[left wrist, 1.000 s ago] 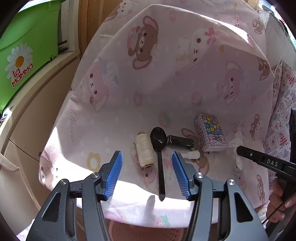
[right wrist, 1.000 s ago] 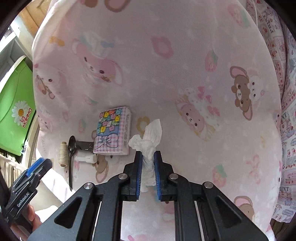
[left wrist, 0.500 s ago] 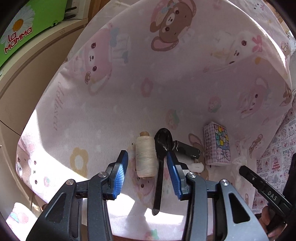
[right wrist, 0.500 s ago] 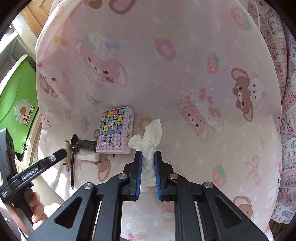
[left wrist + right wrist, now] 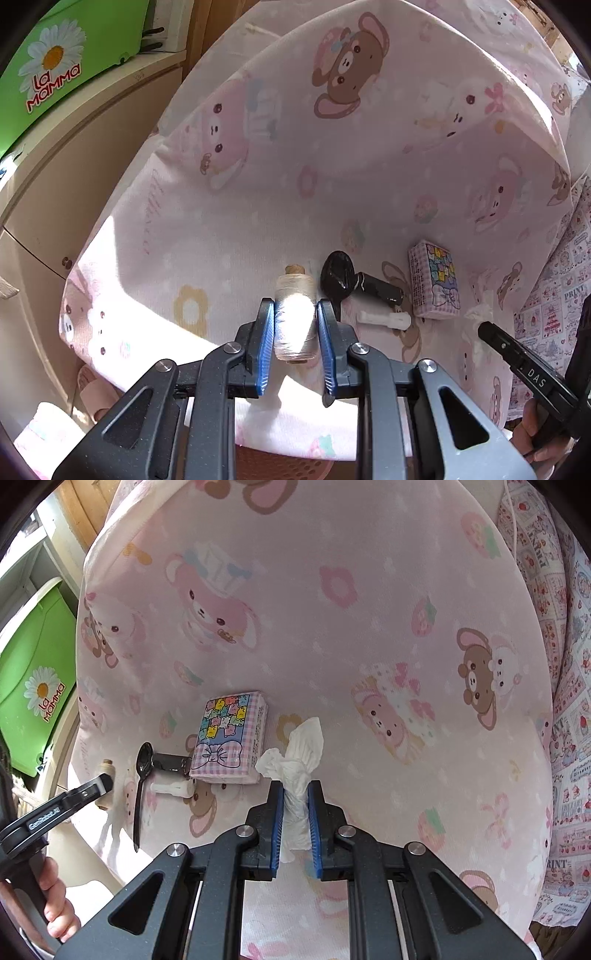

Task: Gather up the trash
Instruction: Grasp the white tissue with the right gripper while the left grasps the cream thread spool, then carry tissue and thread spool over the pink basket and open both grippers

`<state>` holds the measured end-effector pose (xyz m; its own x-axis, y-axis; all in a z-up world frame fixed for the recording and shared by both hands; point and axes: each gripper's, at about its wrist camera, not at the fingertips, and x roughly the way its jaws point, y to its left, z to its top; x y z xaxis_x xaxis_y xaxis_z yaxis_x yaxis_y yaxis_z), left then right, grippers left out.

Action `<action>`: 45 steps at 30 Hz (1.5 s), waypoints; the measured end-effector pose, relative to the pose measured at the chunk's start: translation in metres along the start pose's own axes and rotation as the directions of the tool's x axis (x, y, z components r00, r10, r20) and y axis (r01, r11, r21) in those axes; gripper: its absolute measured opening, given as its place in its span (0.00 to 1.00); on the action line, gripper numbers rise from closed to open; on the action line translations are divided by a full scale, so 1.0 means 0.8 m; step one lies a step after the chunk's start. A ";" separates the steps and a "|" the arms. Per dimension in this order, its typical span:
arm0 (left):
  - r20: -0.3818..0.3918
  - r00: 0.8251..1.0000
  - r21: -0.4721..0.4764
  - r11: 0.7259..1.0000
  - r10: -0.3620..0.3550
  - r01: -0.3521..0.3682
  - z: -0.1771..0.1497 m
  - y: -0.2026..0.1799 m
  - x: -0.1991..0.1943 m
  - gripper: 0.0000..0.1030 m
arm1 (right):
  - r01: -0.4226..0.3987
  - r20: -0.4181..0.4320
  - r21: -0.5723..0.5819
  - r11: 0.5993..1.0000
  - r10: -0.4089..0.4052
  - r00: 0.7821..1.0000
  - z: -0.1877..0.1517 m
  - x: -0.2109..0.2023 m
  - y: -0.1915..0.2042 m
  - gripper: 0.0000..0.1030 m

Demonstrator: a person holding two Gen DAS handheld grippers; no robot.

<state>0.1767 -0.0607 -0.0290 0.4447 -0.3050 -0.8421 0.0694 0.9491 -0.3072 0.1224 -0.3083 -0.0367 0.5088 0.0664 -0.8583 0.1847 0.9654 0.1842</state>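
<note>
— Spread over the table: pink cartoon-bear cloth. Left gripper?
— Just closed around cream thread spool, pads seemingly touching.
— Right gripper?
— Pinching 1 crumpled white tissue beside checked tissue pack.

A surface covered by a pink bear-print cloth is seen. Laid on it are a thread spool, black spoon, black tube, white clip, tissue pack and crumpled tissue.

Home bedroom, cartoon-print bedsheet, green storage box
</note>
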 end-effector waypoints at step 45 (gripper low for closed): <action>0.083 0.994 0.132 0.988 0.071 -0.081 -0.109 0.031 -0.107 0.21 | -0.040 0.202 -0.223 0.974 0.087 0.976 -0.062 -0.097 0.059 0.14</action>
<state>0.0623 -0.0181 -0.0036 0.5215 -0.2296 -0.8218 0.1506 0.9728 -0.1762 0.0496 -0.2554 0.0147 0.6824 0.0973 -0.7245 -0.0282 0.9939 0.1069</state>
